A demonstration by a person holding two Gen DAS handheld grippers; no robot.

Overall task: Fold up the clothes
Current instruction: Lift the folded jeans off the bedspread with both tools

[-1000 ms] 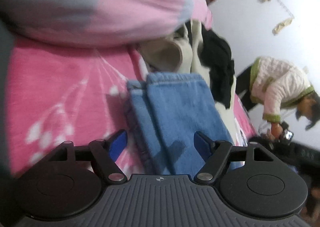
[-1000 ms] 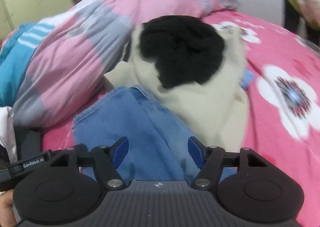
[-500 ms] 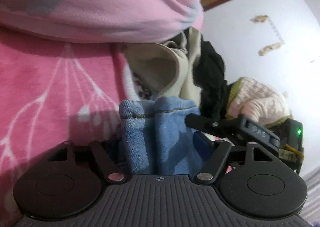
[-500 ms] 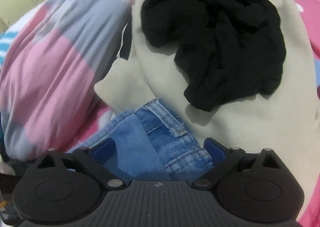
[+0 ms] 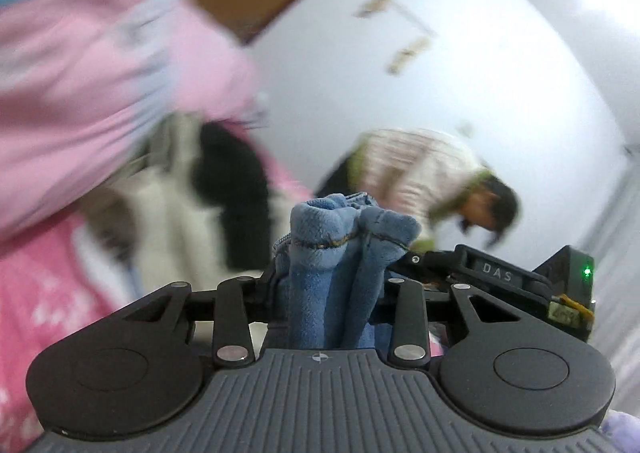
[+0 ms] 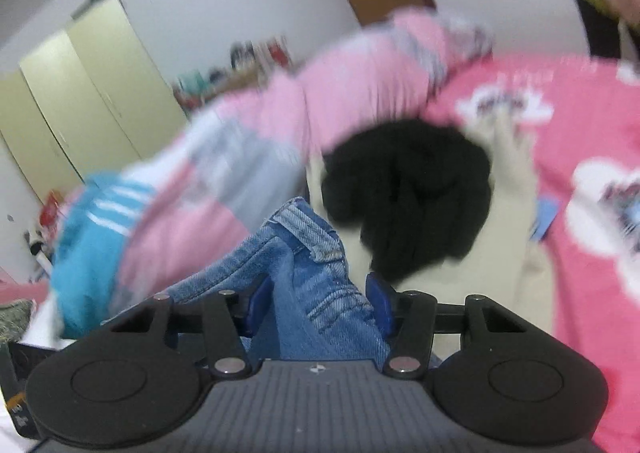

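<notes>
My 2 claws have the jeans bunched up off the bed.
My left claw (image 5: pixel 332 293) has just closed onto the jeans' (image 5: pixel 344 253) hem end; my right claw (image 6: pixel 316 305), also just closing, clamps the waistband (image 6: pixel 308 233). A black garment (image 6: pixel 408 193) lies on a cream one (image 6: pixel 508 213) behind, on the pink bedspread (image 6: pixel 580 133).

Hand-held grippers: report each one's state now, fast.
Left hand-held gripper: just closed, shut on the jeans.
Right hand-held gripper: just closed, shut on the jeans too.

The left gripper (image 5: pixel 332 285) has just been closing and now pinches the bunched blue jeans (image 5: pixel 344 249). Behind, a person (image 5: pixel 424 177) bends over.
</notes>
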